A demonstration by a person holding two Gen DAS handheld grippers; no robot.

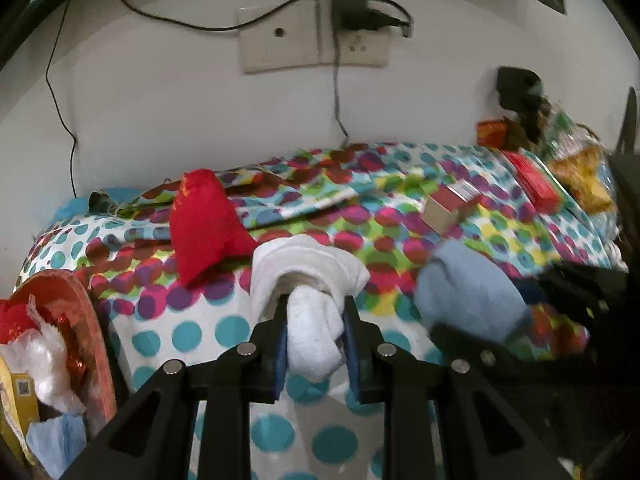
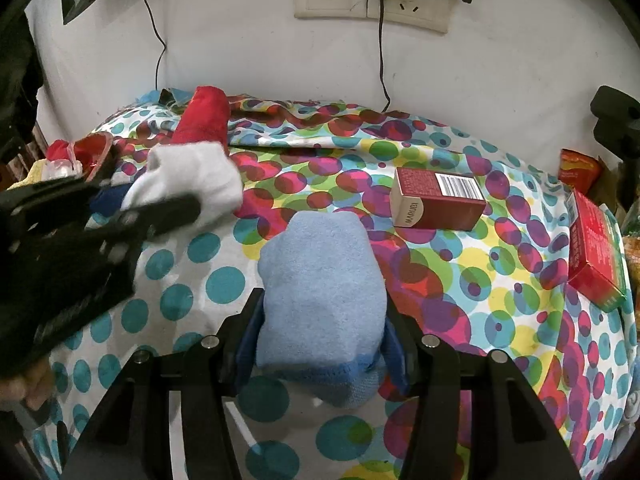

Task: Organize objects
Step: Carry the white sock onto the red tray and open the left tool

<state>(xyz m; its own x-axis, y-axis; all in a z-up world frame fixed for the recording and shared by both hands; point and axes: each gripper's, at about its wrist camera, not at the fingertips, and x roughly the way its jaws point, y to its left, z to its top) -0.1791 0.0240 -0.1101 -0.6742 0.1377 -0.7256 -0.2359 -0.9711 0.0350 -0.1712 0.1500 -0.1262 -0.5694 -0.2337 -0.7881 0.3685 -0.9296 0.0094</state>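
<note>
Beside dotted cloth (image 1: 224, 332), red basket (image 1: 94, 320) holds wrappers (image 1: 52, 360), blue rag (image 1: 56, 444).

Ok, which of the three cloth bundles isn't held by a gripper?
The red bundle: it lies loose on the spotted sheet near the wall. The white one is clamped in the left gripper, the blue one in the right gripper.

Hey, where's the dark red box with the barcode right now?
In the right wrist view, the dark red box lies on the dotted cloth, upper right of the blue towel.
</note>
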